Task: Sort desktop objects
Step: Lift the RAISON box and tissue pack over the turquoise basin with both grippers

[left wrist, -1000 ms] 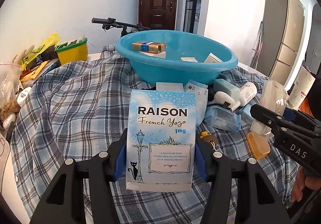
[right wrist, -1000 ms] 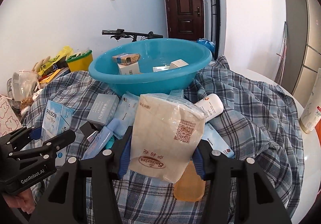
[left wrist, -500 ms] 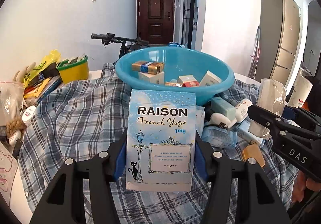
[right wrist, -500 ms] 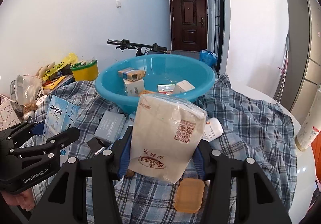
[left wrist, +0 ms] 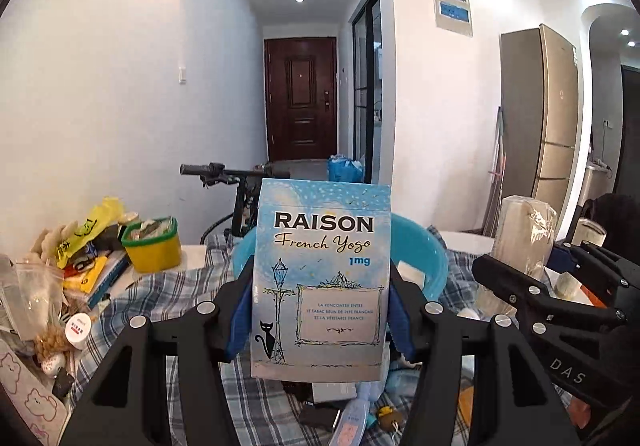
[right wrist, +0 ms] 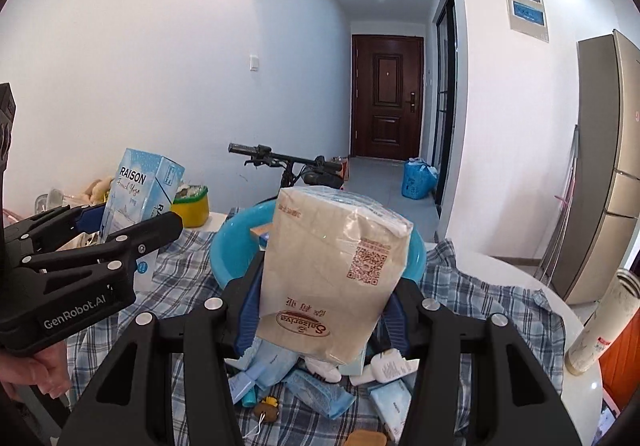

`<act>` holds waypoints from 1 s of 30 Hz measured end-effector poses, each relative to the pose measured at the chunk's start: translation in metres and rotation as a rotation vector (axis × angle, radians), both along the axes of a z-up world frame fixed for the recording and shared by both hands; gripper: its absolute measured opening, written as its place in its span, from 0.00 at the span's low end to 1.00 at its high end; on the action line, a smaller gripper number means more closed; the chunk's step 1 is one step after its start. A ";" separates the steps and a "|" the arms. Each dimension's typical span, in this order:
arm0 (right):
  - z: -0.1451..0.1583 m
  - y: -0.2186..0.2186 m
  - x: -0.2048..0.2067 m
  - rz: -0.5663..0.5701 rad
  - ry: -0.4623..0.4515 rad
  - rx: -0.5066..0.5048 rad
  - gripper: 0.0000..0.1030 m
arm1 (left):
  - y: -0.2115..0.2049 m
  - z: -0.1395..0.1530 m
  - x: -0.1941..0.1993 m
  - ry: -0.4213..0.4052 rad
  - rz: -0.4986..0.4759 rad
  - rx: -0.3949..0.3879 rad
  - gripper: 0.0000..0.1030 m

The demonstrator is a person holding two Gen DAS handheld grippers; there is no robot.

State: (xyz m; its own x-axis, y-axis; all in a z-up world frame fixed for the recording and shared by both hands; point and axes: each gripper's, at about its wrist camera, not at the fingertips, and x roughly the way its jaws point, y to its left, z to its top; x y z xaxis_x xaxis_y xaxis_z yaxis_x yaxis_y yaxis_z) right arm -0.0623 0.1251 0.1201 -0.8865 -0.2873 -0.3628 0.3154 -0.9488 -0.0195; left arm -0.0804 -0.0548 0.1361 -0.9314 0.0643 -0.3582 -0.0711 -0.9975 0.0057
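Above the messy table (right wrist: 500,274) we hold two things up: our left gripper (left wrist: 320,310) squeezes the blue RAISON box (left wrist: 320,278), our right gripper (right wrist: 320,310) the tan paper pack (right wrist: 332,274). That soft pack could slip out and miss the blue bowl (right wrist: 232,246).

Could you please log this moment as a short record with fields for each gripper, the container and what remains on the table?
left gripper: shut on the RAISON French Yogo box, held upright and clear of the cloth
right gripper: shut on the beige tissue pack, tilted and clear of the cloth
container: blue basin behind both held items, contents mostly hidden
surface: table covered by a blue plaid cloth
remaining: pile of small white and light-blue packets on the cloth under the right gripper
side clutter: yellow tub with green rim
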 end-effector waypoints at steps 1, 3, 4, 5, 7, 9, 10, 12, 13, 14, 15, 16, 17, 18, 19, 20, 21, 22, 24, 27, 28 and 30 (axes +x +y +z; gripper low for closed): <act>0.008 -0.001 -0.001 -0.001 0.020 0.007 0.49 | 0.000 0.007 -0.001 0.024 0.001 -0.004 0.57; 0.028 -0.001 -0.002 0.005 0.061 0.019 0.49 | 0.003 0.020 -0.003 0.062 0.005 -0.024 0.57; 0.037 -0.001 -0.002 0.006 0.084 0.022 0.49 | 0.003 0.027 -0.005 0.077 0.008 -0.027 0.57; 0.047 -0.001 -0.002 0.003 0.111 0.026 0.49 | 0.002 0.032 -0.006 0.092 0.008 -0.023 0.57; 0.064 -0.002 -0.003 -0.004 0.164 0.028 0.49 | 0.003 0.044 -0.009 0.113 0.003 -0.012 0.57; 0.079 -0.002 -0.005 -0.010 0.202 0.014 0.49 | 0.002 0.054 -0.012 0.139 0.002 0.014 0.57; 0.085 -0.003 -0.006 -0.008 0.222 0.006 0.49 | 0.000 0.060 -0.012 0.152 0.003 0.028 0.57; 0.096 -0.003 -0.010 -0.010 0.263 -0.004 0.49 | -0.003 0.070 -0.013 0.188 0.017 0.059 0.57; 0.101 -0.004 -0.013 -0.018 0.280 -0.009 0.50 | -0.004 0.074 -0.013 0.210 0.029 0.065 0.57; 0.104 -0.005 -0.016 -0.025 0.289 -0.012 0.50 | -0.005 0.078 -0.013 0.233 0.045 0.067 0.57; 0.107 -0.005 -0.019 -0.024 0.295 -0.020 0.50 | -0.006 0.082 -0.015 0.255 0.058 0.068 0.57; 0.110 -0.005 -0.021 -0.021 0.301 -0.029 0.50 | -0.007 0.086 -0.017 0.272 0.067 0.070 0.57; 0.112 -0.005 -0.023 -0.021 0.308 -0.039 0.49 | -0.007 0.091 -0.020 0.285 0.072 0.071 0.57; 0.113 -0.005 -0.025 -0.024 0.314 -0.044 0.49 | -0.009 0.094 -0.025 0.294 0.073 0.071 0.57; 0.114 -0.006 -0.027 -0.032 0.325 -0.047 0.49 | -0.009 0.098 -0.028 0.301 0.073 0.072 0.57; 0.116 -0.006 -0.027 -0.040 0.335 -0.051 0.50 | -0.009 0.101 -0.032 0.308 0.072 0.073 0.57; 0.116 -0.006 -0.030 -0.047 0.341 -0.058 0.50 | -0.008 0.104 -0.036 0.313 0.070 0.070 0.57; 0.117 -0.006 -0.032 -0.049 0.343 -0.067 0.50 | -0.008 0.105 -0.039 0.314 0.068 0.066 0.57; 0.116 -0.002 -0.038 -0.041 0.338 -0.098 0.50 | -0.009 0.106 -0.046 0.308 0.063 0.068 0.57; 0.110 0.005 -0.047 -0.038 0.314 -0.156 0.50 | -0.003 0.104 -0.055 0.316 0.051 0.073 0.57; 0.108 0.006 -0.051 -0.037 0.304 -0.160 0.50 | 0.002 0.104 -0.059 0.313 0.052 0.057 0.57; 0.105 0.007 -0.057 -0.035 0.301 -0.163 0.50 | 0.008 0.106 -0.066 0.313 0.047 0.050 0.57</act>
